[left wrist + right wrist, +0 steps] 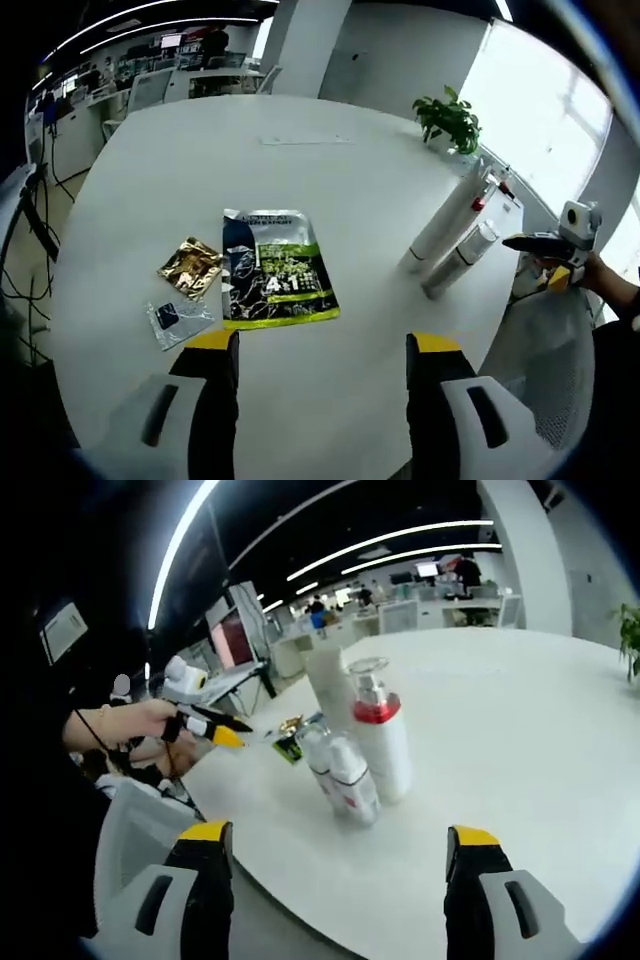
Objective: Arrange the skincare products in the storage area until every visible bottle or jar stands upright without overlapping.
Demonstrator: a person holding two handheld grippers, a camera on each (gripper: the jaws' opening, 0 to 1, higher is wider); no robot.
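Note:
Three skincare bottles lie side by side near the table's right edge in the left gripper view: a long white tube (pixel 445 222), a slim silver bottle (pixel 460 258) and a red-collared bottle (pixel 492 196). The right gripper view looks along them: the red-collared bottle with a clear cap (pixel 380 735), the small bottle (pixel 345 778) and the white tube (pixel 328 680). My left gripper (pixel 322 346) is open over bare table, well left of the bottles. Just short of them, my right gripper (pixel 338 838) is open and holds nothing. Each gripper also appears in the other's view, the right gripper (pixel 545 245) and the left gripper (pixel 215 730).
A green and black pouch (pixel 275 270), a gold sachet (pixel 190 268) and a small clear sachet (pixel 178 320) lie flat mid-table. A potted plant (pixel 450 118) stands at the far edge. A white mesh chair (pixel 545 360) sits against the round white table (pixel 300 170).

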